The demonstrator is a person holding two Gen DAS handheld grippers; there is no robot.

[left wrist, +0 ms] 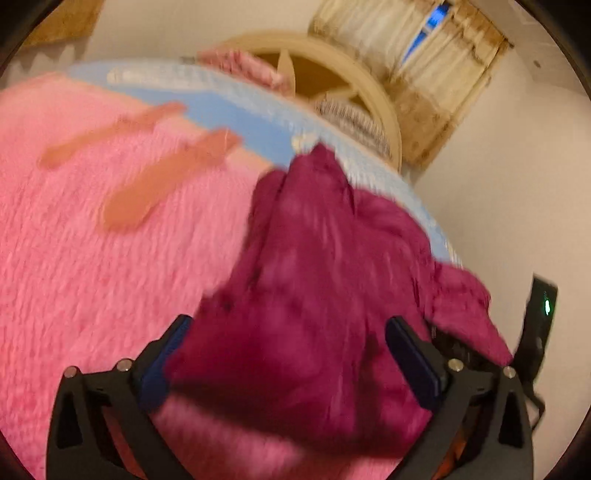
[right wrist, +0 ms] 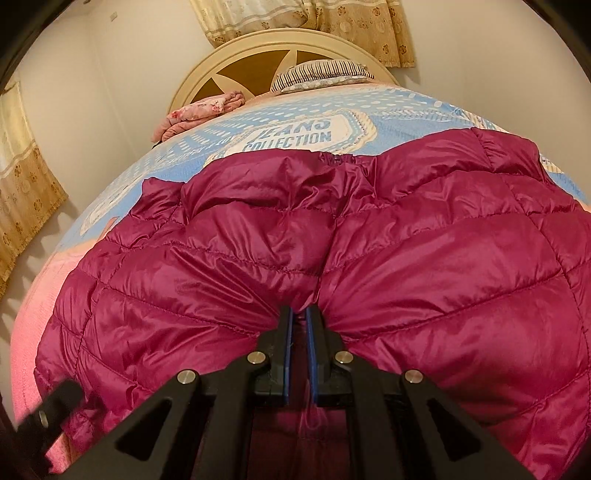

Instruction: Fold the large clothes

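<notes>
A bed (right wrist: 258, 122) with a blue printed cover is filling the room, a striped pillow (right wrist: 321, 75) lying against the far headboard (right wrist: 236, 55) under beige curtains (right wrist: 306, 22). The magenta quilted jacket (right wrist: 369, 251) is lying spread across the near part of the bed. The right gripper (right wrist: 299, 325) is pinching a near fold of the jacket, fingers narrow. The left gripper (left wrist: 291, 339) is standing wide around a bunched sleeve or edge over a pink blanket (left wrist: 92, 240), gripping nothing as far as the blurred view shows. The slick fabric looks likely to slip from the narrow pinch, and the loose left side may collapse unevenly.
</notes>
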